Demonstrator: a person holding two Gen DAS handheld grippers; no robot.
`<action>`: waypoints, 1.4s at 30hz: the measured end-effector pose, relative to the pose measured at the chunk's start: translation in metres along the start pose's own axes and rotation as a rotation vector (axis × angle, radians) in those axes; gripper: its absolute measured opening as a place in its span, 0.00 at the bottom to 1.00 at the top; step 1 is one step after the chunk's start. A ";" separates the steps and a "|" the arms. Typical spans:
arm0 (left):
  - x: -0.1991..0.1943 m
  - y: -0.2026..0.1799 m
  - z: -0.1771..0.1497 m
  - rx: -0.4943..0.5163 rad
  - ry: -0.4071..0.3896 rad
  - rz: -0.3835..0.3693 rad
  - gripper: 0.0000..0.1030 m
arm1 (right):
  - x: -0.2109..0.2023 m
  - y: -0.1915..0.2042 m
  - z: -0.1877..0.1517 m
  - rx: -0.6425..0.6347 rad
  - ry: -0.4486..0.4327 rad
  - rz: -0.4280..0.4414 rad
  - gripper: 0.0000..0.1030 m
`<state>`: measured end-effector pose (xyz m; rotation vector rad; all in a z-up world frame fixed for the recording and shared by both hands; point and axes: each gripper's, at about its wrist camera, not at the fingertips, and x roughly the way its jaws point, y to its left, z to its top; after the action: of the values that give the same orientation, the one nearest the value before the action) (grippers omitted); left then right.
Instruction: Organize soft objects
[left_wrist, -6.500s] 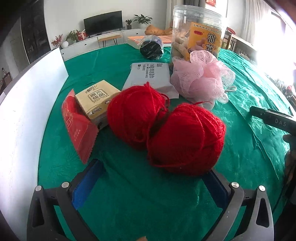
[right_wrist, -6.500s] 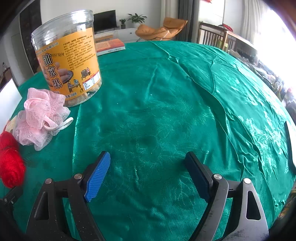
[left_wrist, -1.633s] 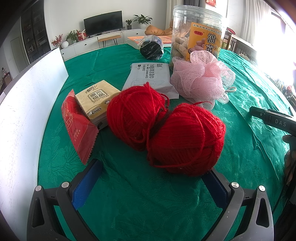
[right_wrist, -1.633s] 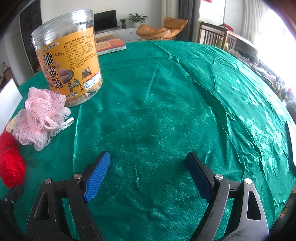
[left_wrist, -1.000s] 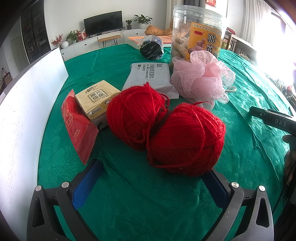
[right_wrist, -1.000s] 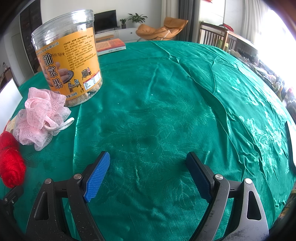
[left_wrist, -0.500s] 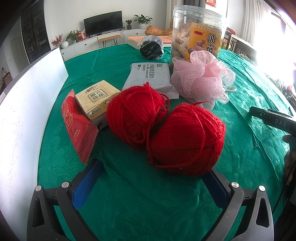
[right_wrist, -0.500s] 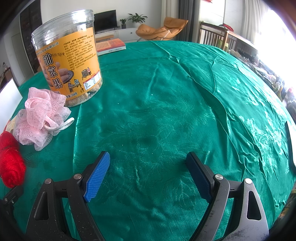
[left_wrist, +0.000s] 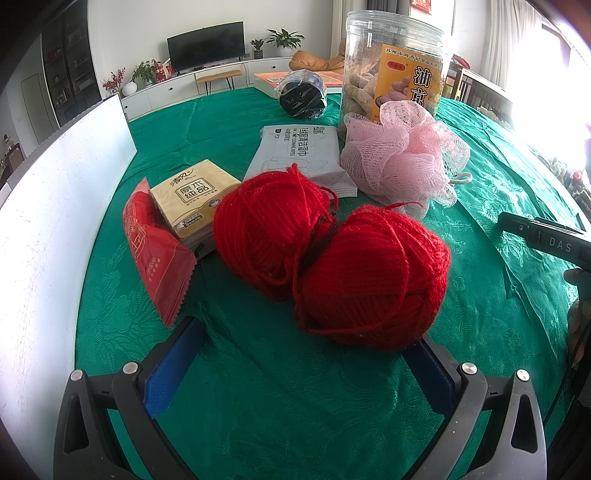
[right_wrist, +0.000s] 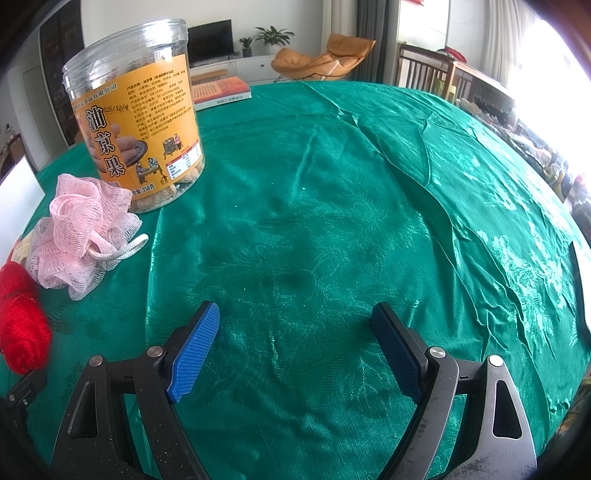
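Two red yarn balls lie touching on the green tablecloth: the near one (left_wrist: 373, 277) sits just ahead of my open left gripper (left_wrist: 303, 354), the other (left_wrist: 269, 225) behind it to the left. A pink mesh bath puff (left_wrist: 402, 158) lies behind them; it also shows in the right wrist view (right_wrist: 81, 229), with a red yarn ball (right_wrist: 22, 317) at the left edge. My right gripper (right_wrist: 295, 339) is open and empty over bare cloth.
A clear snack jar (left_wrist: 395, 62) stands behind the puff, also in the right wrist view (right_wrist: 136, 110). A wipes pack (left_wrist: 299, 151), a tissue pack (left_wrist: 195, 199), a red packet (left_wrist: 155, 254), a black wrapped bundle (left_wrist: 303, 96) and a white board (left_wrist: 55, 206) at left. A book (right_wrist: 218, 92) lies far back.
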<state>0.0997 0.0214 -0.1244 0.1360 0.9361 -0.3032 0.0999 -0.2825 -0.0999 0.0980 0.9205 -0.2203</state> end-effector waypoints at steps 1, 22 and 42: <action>0.000 0.000 0.000 0.000 0.000 0.000 1.00 | 0.000 0.001 0.000 0.000 0.000 0.000 0.84; -0.036 0.019 -0.020 -0.128 0.069 -0.138 1.00 | 0.000 0.000 0.000 0.001 -0.001 0.000 0.84; -0.190 0.096 0.037 -0.299 -0.254 -0.071 1.00 | -0.033 0.177 -0.006 -0.404 0.035 0.608 0.83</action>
<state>0.0529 0.1406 0.0491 -0.2072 0.7247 -0.2367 0.1169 -0.1042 -0.0790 0.0038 0.9136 0.5320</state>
